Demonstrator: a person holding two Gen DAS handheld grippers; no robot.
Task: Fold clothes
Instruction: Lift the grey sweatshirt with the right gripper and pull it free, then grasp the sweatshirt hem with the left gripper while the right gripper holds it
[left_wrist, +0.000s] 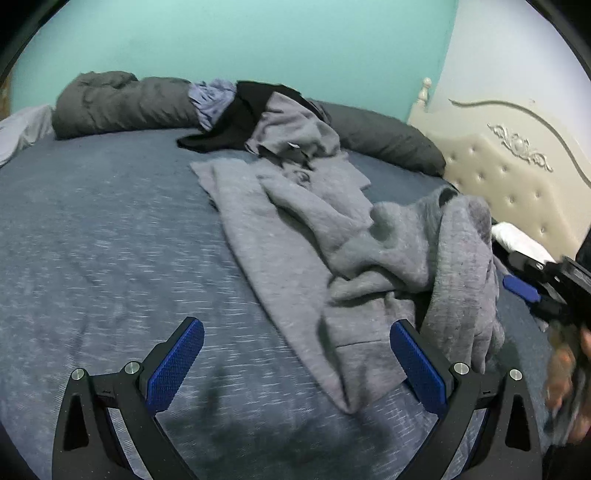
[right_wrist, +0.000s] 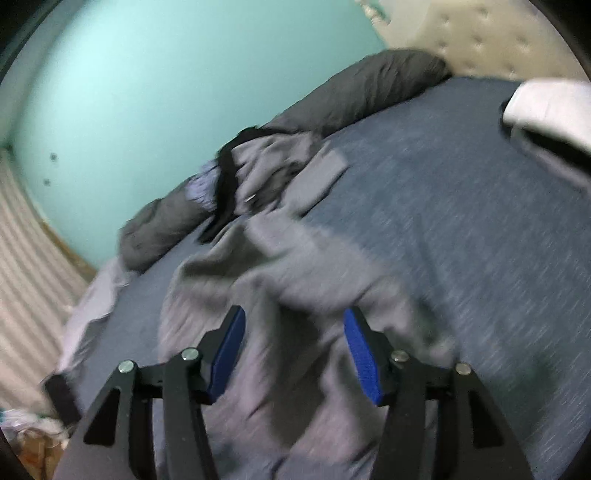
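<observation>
Your grey garment (left_wrist: 295, 236) lay crumpled on the blue-grey bedspread (left_wrist: 92, 229), sprawled from mid-bed toward the near edge; it looked like a soft, fleecy knit in pale heather grey, its surface fuzzy and slightly pilled; one long flat panel ran down toward your left gripper (left_wrist: 296, 365), while the right-hand portion was bunched into a tall fold with a darker lining showing at its top; a hem or pocket seam showed near the lower edge. Your left gripper hovered low over the bedspread with its blue pads (left_wrist: 177, 365) spread wide and nothing between them; the garment's lower corner lay just in front of the right-hand pad, whether touching I could not tell. Your right gripper (right_wrist: 294, 354) hung over the same garment, blurred in its own view; its jaws stood parted and released, the grey cloth lying beneath and between them without being pinched. Behind the garment, more clothes were heaped: a second grey piece (left_wrist: 291, 129), a black one (left_wrist: 229, 125), a lilac one (left_wrist: 210, 101); these leaned on a long dark grey bolster (left_wrist: 122, 103) along the teal wall (left_wrist: 258, 37); a cream tufted headboard (left_wrist: 509, 173) stood at the right.
</observation>
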